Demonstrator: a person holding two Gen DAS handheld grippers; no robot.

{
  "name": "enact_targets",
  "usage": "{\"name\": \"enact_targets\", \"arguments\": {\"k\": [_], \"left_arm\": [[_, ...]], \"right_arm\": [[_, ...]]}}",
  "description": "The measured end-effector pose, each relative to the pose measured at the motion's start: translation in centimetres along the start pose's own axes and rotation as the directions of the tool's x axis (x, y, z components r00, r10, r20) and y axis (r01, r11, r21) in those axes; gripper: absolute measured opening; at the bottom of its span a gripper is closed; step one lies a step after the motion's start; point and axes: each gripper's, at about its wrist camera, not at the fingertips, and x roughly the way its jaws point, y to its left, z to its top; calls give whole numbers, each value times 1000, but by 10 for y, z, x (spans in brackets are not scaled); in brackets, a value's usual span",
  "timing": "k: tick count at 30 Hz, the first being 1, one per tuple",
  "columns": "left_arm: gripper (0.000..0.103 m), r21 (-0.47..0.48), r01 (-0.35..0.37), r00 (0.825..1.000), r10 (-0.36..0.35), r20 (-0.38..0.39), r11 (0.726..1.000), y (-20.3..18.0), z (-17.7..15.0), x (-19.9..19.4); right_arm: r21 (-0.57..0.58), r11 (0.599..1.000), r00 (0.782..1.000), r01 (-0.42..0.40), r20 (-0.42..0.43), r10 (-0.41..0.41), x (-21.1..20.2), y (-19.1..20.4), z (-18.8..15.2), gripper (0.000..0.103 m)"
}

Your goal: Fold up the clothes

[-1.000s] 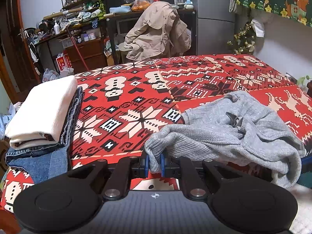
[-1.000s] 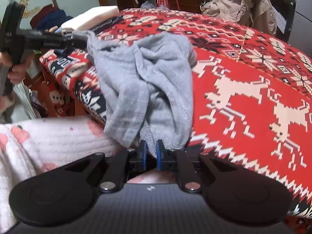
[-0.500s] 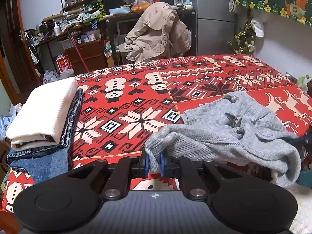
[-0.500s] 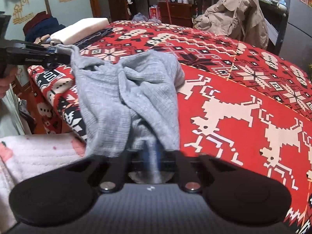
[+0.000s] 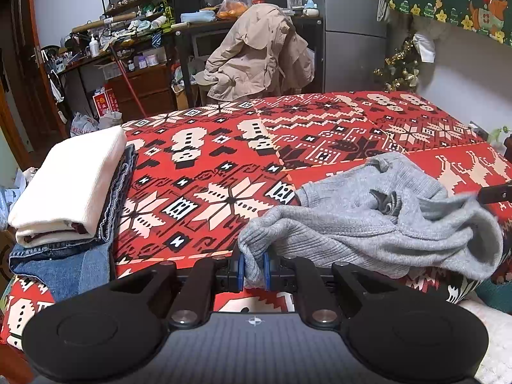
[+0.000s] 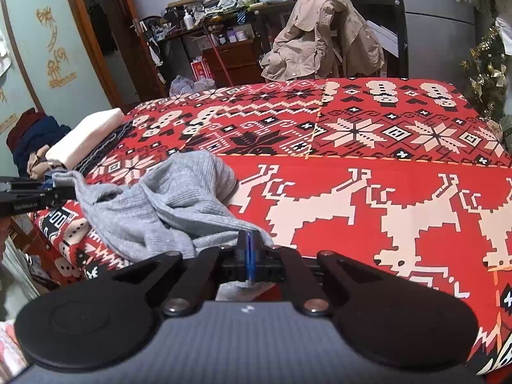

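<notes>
1. Right gripper [image 6: 250, 257]: its blue fingers [image 6: 252, 249] have just been closing and now meet with no gap between them. A thin edge of the grey ribbed sweater [image 6: 179, 204] runs right up to them and appears pinched; a second ago the same fingers stood slightly apart at the hanging hem.
2. Left gripper [image 5: 254, 267]: its fingers [image 5: 240, 268] are nearly closed on a bunched corner of the sweater [image 5: 368, 220], as they were a second ago. This hand has kept its place.
3. Change in the cloth: the right end, which hung over the near edge of the bed a second ago, has been lifted and drawn sideways, so the sweater now stretches between the two grippers, its middle crumpled on the bedspread.
4. Reading for the task: both ends seem secured, so the garment is probably about to be spread flat before any fold; no fold is made yet.
5. Bed: a red patterned bedspread [image 5: 208, 172] with snowflake and reindeer motifs carries the sweater near its front edge. At the left corner lies a stack of folded clothes [image 5: 68, 188], a cream piece on top of denim.
6. Room: behind the bed, a beige coat [image 5: 256, 51] hangs over a chair before a cluttered desk and shelves [image 5: 134, 22]; a grey refrigerator [image 5: 352, 16] and a small tinselled tree [image 5: 398, 67] stand to the right.
</notes>
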Motion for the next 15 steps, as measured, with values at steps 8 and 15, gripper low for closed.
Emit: {"name": "enact_targets", "arguments": {"k": [8,15], "left_arm": [[11,9,-1,1000,1,-5,1000,0,2,1],[11,20,-4,1000,4,-2,1000,-2,4,-1]], "right_arm": [[-236,967,995,-100,-48,91,-19,27,0,15],[-546,826,984,-139,-171,53,6,66,-10,27]]}}
